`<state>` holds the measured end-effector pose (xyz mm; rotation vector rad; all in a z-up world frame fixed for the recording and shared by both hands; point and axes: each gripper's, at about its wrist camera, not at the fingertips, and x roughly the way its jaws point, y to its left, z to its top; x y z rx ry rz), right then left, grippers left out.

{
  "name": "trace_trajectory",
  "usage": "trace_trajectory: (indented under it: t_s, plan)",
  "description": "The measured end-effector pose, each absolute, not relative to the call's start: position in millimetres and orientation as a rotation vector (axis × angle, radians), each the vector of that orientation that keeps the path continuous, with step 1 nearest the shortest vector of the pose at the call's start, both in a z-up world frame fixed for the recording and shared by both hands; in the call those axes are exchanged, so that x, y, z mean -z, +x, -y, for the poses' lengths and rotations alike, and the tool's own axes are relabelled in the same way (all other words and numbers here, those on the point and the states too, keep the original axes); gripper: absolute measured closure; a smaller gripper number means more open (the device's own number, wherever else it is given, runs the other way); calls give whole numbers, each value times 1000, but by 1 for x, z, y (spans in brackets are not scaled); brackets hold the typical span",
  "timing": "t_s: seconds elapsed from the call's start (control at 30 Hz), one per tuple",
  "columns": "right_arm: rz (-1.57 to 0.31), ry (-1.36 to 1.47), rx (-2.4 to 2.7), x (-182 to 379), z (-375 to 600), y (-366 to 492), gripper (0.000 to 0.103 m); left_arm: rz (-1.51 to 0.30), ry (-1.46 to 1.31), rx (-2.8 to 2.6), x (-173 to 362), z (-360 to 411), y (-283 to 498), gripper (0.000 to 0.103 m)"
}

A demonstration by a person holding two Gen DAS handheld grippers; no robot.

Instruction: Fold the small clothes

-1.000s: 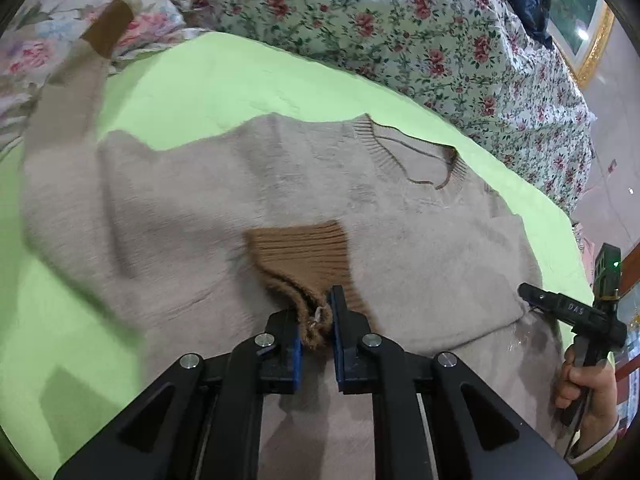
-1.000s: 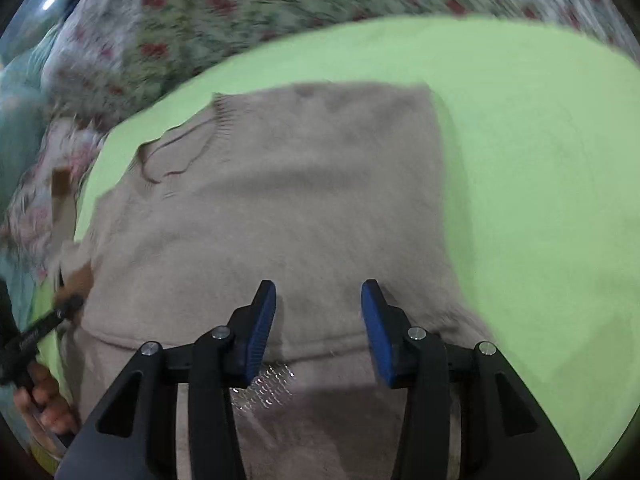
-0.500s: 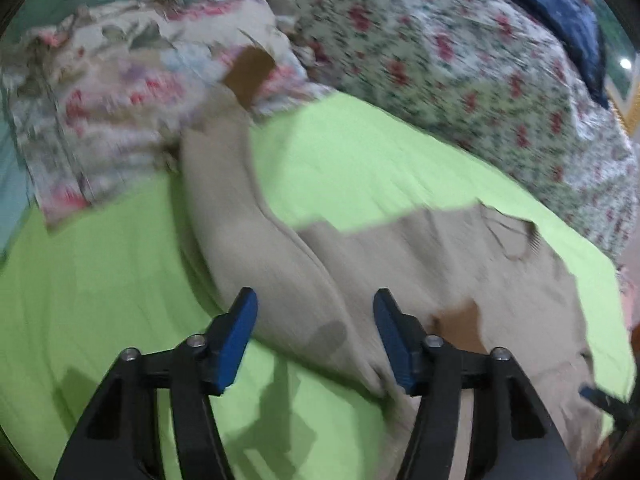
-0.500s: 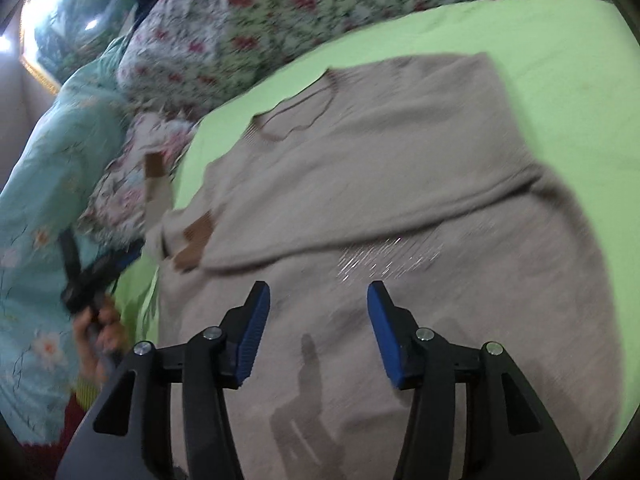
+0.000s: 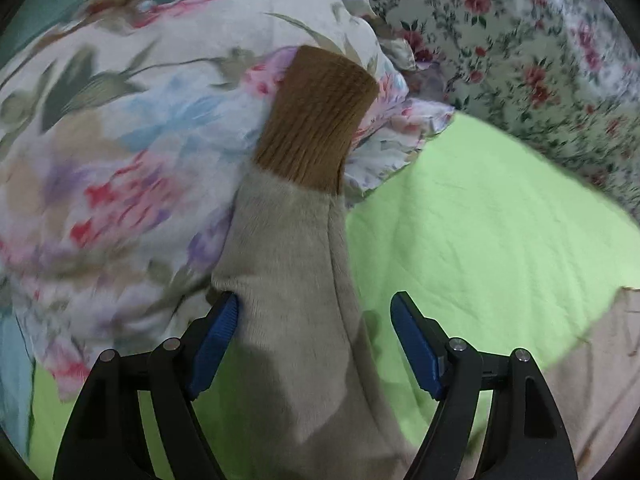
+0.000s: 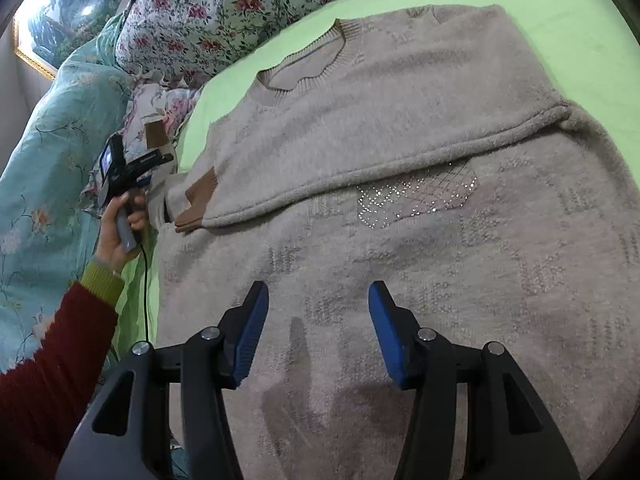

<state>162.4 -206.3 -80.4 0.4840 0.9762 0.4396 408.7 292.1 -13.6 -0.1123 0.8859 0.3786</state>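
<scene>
Both claws gape, left gripper (image 5: pixel 314 326) straddling the sleeve (image 5: pixel 288 280) that lies onto a floral pillow (image 5: pixel 120 140), right gripper (image 6: pixel 316 320) over the sweater (image 6: pixel 400 140) spread on green sheet (image 6: pixel 560 8).

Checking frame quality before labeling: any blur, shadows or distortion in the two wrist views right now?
Left wrist: motion blur smears the floral pillow and bedspread; the sleeve and brown cuff are sharper. Right wrist: mostly crisp, gripper shadow on the sweater, sequin patch glints. Both show fisheye bending and dark corner vignetting.
</scene>
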Motion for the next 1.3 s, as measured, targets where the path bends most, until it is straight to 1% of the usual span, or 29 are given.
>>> trace_trajectory:
  t_s: [0.03, 0.07, 0.1, 0.23, 0.37, 0.5, 0.6, 0.77, 0.87, 0.93, 1.1, 1.17, 1.2, 1.27, 1.3]
  plan:
    - [-979, 485, -441, 81, 206, 163, 50, -892, -102, -382, 17, -291, 413, 68]
    - [-982, 487, -442, 82, 206, 164, 50, -905, -100, -384, 20, -292, 416, 86]
    - [-980, 487, -442, 82, 206, 164, 50, -910, -111, -382, 22, -294, 417, 95]
    - [-957, 495, -444, 78, 209, 159, 50, -838, -191, -307, 6, -297, 393, 97]
    - [-937, 512, -441, 74, 213, 155, 50, -750, -216, -189, -21, -276, 355, 97]
    - [-918, 526, -441, 70, 215, 148, 50, -654, -224, -16, -53, -229, 312, 97]
    - [-902, 531, -442, 66, 217, 143, 50, -606, -204, 96, -67, -190, 294, 97]
    - [-883, 562, -438, 64, 225, 136, 50, -583, -191, 325, -80, -108, 278, 97]
    - [-874, 585, -425, 67, 230, 136, 49, -561, -140, 454, -78, -64, 263, 97]
    - [-872, 600, -420, 69, 233, 139, 49, -588, -88, 506, -66, -33, 256, 97]
    - [-851, 637, -404, 71, 239, 157, 49, -749, 9, 534, -15, 5, 266, 96]
    - [-835, 644, -398, 68, 241, 169, 49, -792, 8, 520, -3, 6, 268, 92]
    - [-830, 646, -398, 66, 241, 173, 49, -802, -2, 515, -1, 4, 267, 92]
    - [-818, 653, -401, 62, 240, 187, 49, -817, -21, 502, 2, -5, 263, 83]
    - [-811, 657, -402, 59, 239, 194, 49, -810, -32, 487, -1, -12, 257, 72]
